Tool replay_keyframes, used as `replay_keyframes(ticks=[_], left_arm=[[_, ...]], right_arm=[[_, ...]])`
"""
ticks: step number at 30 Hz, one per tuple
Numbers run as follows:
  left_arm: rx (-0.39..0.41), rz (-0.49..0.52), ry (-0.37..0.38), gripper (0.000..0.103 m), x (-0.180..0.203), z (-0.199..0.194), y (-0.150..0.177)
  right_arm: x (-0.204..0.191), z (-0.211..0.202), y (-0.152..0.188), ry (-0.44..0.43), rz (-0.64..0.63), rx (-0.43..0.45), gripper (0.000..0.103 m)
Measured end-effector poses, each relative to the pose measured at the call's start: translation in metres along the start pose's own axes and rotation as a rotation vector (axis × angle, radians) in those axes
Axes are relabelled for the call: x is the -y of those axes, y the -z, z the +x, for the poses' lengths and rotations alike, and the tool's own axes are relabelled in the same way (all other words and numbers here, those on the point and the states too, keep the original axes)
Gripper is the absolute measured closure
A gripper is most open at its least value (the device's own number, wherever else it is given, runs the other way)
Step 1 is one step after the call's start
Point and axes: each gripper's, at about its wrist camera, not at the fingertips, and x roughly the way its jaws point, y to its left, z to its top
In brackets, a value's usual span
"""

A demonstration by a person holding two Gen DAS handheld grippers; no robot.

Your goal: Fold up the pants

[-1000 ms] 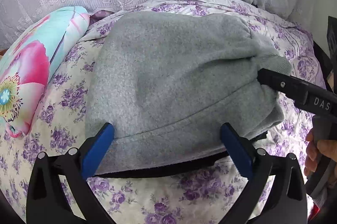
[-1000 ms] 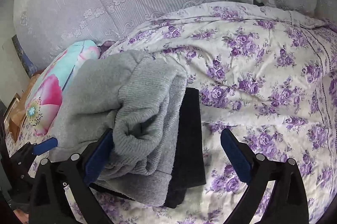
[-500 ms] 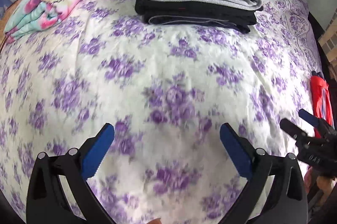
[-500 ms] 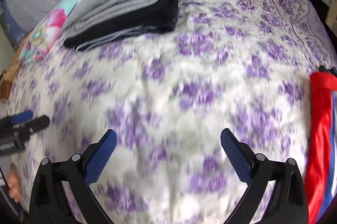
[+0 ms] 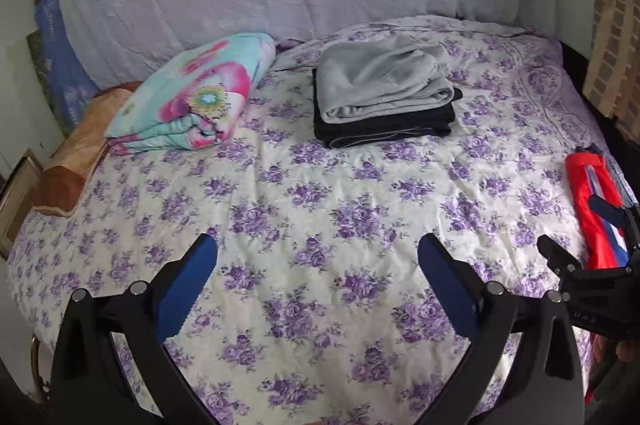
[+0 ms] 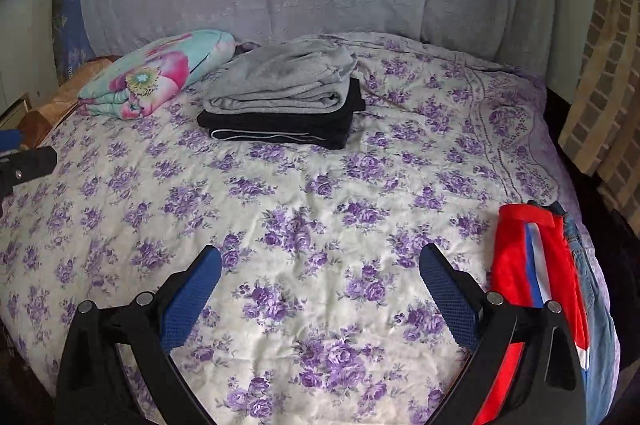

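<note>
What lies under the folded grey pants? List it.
Under the grey pants lies a folded black garment, itself resting on the floral bedsheet. Whether anything lies between or beneath those layers is covered.

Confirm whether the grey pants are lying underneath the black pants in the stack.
No: the folded grey pants lie on top of the folded black pants, at the far side of the floral bedspread.

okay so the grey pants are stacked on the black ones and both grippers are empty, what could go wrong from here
1. The grey pants sit bunched and uneven on the black pants, so the stack may slump.
2. The red garment lies at the bed's right edge beside denim; the right gripper could snag both or drag them off.
</note>
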Motion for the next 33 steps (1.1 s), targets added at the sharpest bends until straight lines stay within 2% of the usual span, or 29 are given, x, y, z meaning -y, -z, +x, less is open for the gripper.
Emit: replay_keyframes(ticks=[3,5,7,9,11,13,14,17,18,19,21,22,24,25,28,33], left_arm=[[-0.022,-0.070,0.011,0.005,0.005,-0.006,-0.001],[-0.047,-0.090,-0.009,0.005,0.011,-0.008,-0.009],[-0.011,-0.070,-0.058,0.005,0.015,-0.019,-0.024],[0.066,-0.048,-0.092,0.005,0.017,-0.038,-0.048],[0.144,-0.032,-0.107,0.005,0.016,-0.057,-0.078],[0.191,-0.030,-0.093,0.005,0.014,-0.072,-0.109],[0.201,-0.033,-0.075,0.005,0.012,-0.078,-0.122],[0.228,-0.049,0.000,0.005,0.004,-0.095,-0.145],[0.240,-0.046,0.013,0.005,0.001,-0.099,-0.146],[0.253,-0.037,0.017,0.005,0.000,-0.101,-0.147],[0.259,-0.025,0.019,0.005,-0.002,-0.097,-0.140],[0.244,-0.025,0.033,0.005,-0.002,-0.089,-0.135],[0.177,-0.033,0.076,0.005,-0.002,-0.066,-0.124],[0.145,-0.034,0.095,0.005,-0.001,-0.057,-0.120],[0.123,-0.024,0.106,0.005,0.001,-0.046,-0.113],[0.126,-0.095,0.160,0.005,-0.014,-0.051,-0.114]], right_arm=[[-0.003,0.000,-0.014,0.023,-0.088,0.003,0.004],[0.007,-0.015,-0.030,0.073,-0.123,0.131,0.004],[0.018,-0.036,-0.050,0.111,-0.134,0.279,0.004],[0.030,-0.061,-0.077,0.067,-0.117,0.387,0.004],[0.043,-0.083,-0.110,-0.041,-0.078,0.433,0.004],[0.047,-0.101,-0.145,-0.101,-0.026,0.412,0.004],[0.046,-0.107,-0.160,-0.099,-0.003,0.388,0.004],[0.041,-0.130,-0.187,0.001,0.104,0.350,0.004],[0.039,-0.139,-0.187,0.045,0.159,0.358,0.004],[0.038,-0.148,-0.181,0.051,0.219,0.392,0.004],[0.035,-0.156,-0.158,-0.018,0.306,0.501,0.004],[0.029,-0.148,-0.148,-0.005,0.319,0.491,0.004],[0.010,-0.110,-0.142,0.048,0.256,0.265,0.004],[0.002,-0.098,-0.136,0.049,0.232,0.199,0.004],[-0.006,-0.109,-0.122,0.094,0.238,0.241,0.004],[-0.010,-0.118,-0.145,0.160,0.160,0.239,0.004]])
